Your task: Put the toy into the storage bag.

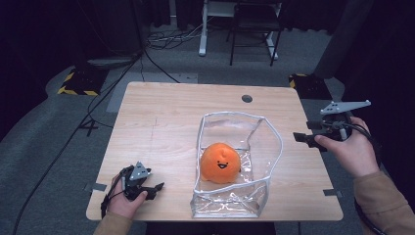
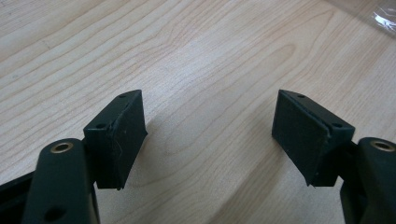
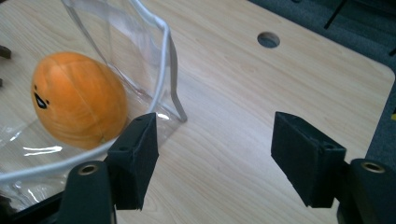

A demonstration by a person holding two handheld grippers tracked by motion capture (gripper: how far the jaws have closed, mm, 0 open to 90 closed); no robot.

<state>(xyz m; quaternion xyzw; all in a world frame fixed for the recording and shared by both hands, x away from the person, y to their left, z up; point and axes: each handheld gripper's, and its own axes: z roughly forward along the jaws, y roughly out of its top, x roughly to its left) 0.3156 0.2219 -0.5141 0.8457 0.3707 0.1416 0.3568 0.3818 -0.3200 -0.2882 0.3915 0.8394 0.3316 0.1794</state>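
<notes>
An orange plush (image 1: 220, 162) with a small black smiling face is seen inside a clear pouch (image 1: 235, 198) that lies near the middle of the table (image 1: 161, 112). The face is turned toward the person's edge of the table. In the high view the plush looks nearly round; in the right gripper view (image 3: 79, 105) it reads as egg-shaped, with the long axis tilted. The pouch's white-rimmed mouth (image 1: 274, 134) is held open and upward, and its long axis runs from the person's edge toward the far edge.

The left gripper (image 1: 157, 187) is held low, left of the pouch, near the person's edge; its jaws are spread wide over bare wood, with nothing between them. The right gripper (image 1: 298, 137) is held just right of the pouch, above the table's right edge; its jaws are likewise spread wide and hold nothing, and one jaw is seen close beside the pouch rim.

The table is of light wood grain, with a round hole (image 1: 247, 98) beyond the pouch near the far edge. Grey floor (image 1: 44, 142), cables (image 1: 161, 36) and a dark chair (image 1: 254, 24) are seen beyond.
</notes>
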